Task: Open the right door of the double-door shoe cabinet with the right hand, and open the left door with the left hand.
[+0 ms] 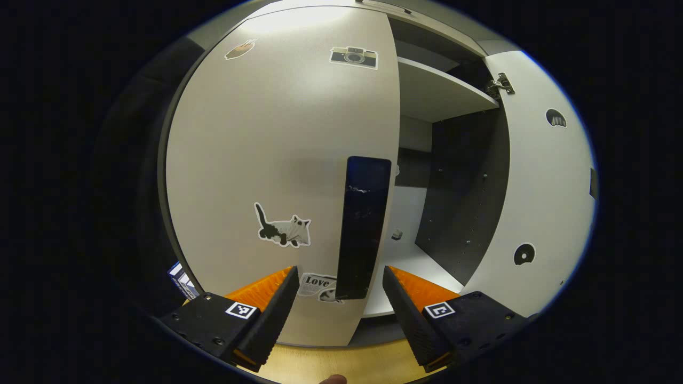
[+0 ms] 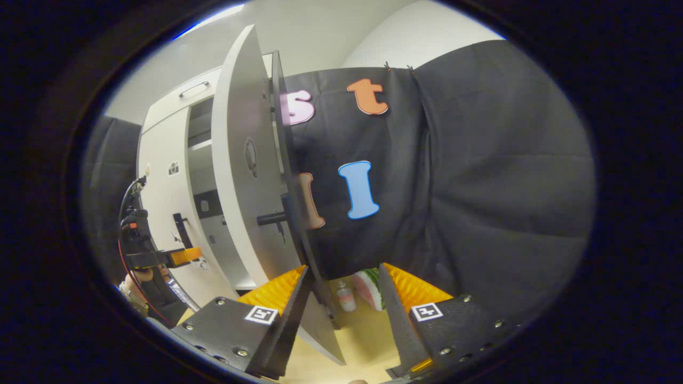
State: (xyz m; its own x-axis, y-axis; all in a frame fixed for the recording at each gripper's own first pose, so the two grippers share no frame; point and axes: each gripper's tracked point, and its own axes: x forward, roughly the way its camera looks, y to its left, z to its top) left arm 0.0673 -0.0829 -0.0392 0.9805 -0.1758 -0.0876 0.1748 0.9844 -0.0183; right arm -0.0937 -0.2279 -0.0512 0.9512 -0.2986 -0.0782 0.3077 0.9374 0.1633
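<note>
Left gripper view first: left gripper (image 1: 337,298) spread wide, fingers either side of the lower end of the dark vertical handle (image 1: 365,229) on the left door (image 1: 277,160), neither finger seen pressing on it, nothing held. Left door shut or nearly so, its free edge running down just right of the handle, stickers of a cat (image 1: 283,228) and a camera (image 1: 354,56) on its face. Beyond that edge, open cabinet interior (image 1: 453,202) with a pale shelf (image 1: 437,93) high up and a pale floor board below, a small object (image 1: 396,234) lying on it. Right door (image 1: 539,186) swung well out, hinge (image 1: 500,84) at its top inner corner, wide gap between the two doors. Right gripper view next: right gripper (image 2: 341,298) parted wide, bottom edge of the right door (image 2: 245,176) passing between the fingers, contact with either finger not possible to tell. Round handle peg (image 2: 271,218) sticking out from that door's outer face toward the black cloth wall (image 2: 480,186), only a narrow wedge of room between door and cloth. Small bottle (image 2: 346,296) and a watermelon-patterned object (image 2: 369,289) on the wooden floor (image 2: 368,341) between the fingers. Farther left, left door (image 2: 163,181) with the left gripper (image 2: 181,256) at its handle, held by a hand (image 2: 144,274).
</note>
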